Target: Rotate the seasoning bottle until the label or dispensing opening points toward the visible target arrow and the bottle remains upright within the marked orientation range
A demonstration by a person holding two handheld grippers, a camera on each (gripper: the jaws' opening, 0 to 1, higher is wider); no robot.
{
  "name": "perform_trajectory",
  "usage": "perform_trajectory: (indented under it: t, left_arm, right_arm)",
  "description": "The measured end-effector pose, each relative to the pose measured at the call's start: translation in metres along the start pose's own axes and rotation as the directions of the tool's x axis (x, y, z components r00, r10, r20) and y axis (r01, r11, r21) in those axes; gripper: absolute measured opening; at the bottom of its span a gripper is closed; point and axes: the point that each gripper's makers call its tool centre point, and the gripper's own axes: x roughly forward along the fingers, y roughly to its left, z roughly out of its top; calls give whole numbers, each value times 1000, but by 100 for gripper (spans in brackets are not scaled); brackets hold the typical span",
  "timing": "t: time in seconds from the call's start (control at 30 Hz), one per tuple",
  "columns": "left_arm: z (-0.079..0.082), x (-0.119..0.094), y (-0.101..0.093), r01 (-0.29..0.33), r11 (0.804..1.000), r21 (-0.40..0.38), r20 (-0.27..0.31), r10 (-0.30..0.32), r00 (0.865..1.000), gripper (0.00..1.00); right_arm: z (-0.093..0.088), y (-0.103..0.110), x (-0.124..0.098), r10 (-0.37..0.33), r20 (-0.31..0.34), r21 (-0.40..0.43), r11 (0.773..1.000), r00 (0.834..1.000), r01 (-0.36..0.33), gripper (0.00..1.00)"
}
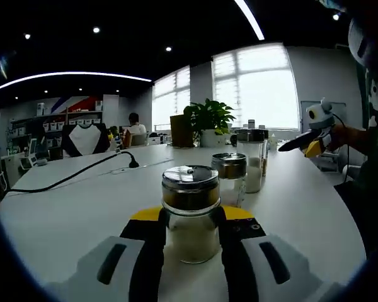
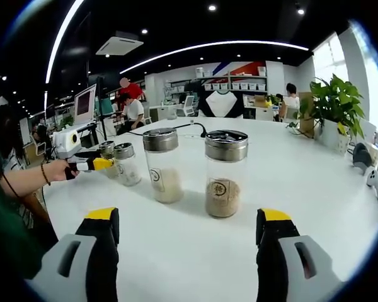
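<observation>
White table point(image 1: 82, 214) is holding four jars in a big office room. Low in the middle of the left gripper view, the left gripper point(image 1: 190, 234) is squeezing the seasoning bottle point(image 1: 190, 212), which is standing straight up; I cannot tell which way its label is facing. In the right gripper view, the right gripper point(image 2: 188, 234) is gaping wide, holding nothing, with two tall jars point(image 2: 226, 173) standing beyond it.

Both grippers point(image 1: 190, 251) point(image 2: 188, 251) match — white bodies, black jaws, yellow tips — wrist bracelet point(image 2: 44, 174).
</observation>
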Motion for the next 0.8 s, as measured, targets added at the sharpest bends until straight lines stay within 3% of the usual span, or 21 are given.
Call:
perform_trajectory:
  t: [0.47, 0.8]
  left_arm:
    - [-1, -1, -2, 86, 996, -15, -4, -86, 996, 34]
    - [-2, -1, -1, 62, 996, -66, 26, -60, 998, 35]
  right_arm:
    - [1, 0, -2, -5, 7, -3, 1000, 1000, 5, 91]
    - [1, -1, -3, -7, 5, 1, 1000, 1000, 7, 91]
